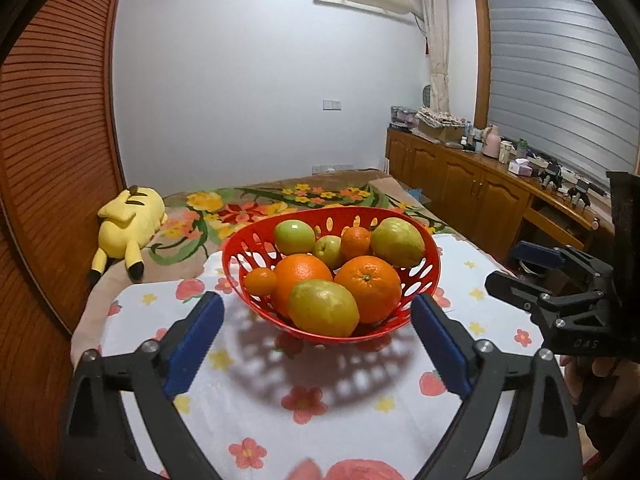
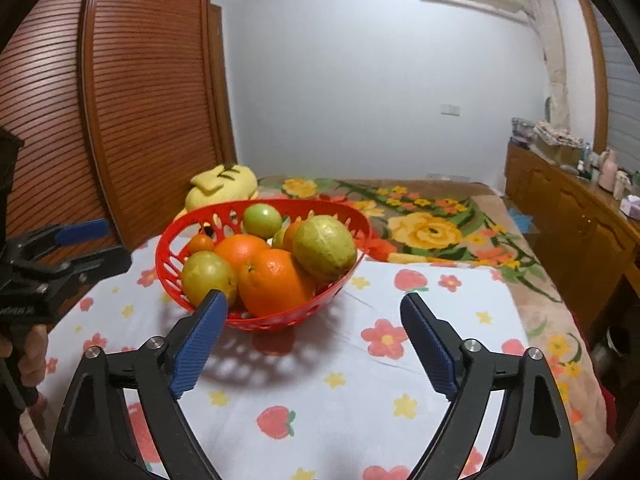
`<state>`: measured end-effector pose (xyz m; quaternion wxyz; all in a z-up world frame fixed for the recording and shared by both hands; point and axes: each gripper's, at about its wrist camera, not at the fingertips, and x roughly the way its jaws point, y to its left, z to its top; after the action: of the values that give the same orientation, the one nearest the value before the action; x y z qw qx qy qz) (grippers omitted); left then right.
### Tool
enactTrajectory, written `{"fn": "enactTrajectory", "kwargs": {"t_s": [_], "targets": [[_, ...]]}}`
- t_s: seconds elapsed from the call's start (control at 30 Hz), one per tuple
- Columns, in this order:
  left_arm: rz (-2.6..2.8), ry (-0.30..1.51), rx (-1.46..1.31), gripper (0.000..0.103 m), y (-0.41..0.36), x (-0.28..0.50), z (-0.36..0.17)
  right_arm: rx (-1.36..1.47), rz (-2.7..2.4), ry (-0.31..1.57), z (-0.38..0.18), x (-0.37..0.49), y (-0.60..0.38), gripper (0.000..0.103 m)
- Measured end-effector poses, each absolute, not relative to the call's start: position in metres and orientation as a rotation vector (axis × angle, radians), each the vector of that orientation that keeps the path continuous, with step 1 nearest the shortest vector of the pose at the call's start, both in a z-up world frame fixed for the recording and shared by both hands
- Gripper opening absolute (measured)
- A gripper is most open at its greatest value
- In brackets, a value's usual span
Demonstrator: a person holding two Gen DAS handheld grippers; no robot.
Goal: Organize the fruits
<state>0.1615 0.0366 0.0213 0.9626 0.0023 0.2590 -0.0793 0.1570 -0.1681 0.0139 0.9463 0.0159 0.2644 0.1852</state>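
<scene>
Red basket (image 1: 424, 280) of fruit dead ahead of left gripper (image 1: 318, 316), jaws wide, empty. Right gripper (image 2: 310, 314) likewise agape, basket ahead-left.

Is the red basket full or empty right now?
Full. The red basket is heaped with oranges, green fruits and more, and none lies loose on the cloth.

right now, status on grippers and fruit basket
Left gripper open, empty. Right gripper open, empty. Red fruit basket full, on the floral cloth. Nothing blocking.
</scene>
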Motion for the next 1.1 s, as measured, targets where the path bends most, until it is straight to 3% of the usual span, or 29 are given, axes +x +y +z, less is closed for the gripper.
{"fn": "enactTrajectory", "kwargs": {"t_s": [1.1], "targets": [[-0.118,0.44,-0.014,0.099,0.021,0.059,0.051,0.058,0.325,0.382,0.055,0.067,-0.178,0.093]]}}
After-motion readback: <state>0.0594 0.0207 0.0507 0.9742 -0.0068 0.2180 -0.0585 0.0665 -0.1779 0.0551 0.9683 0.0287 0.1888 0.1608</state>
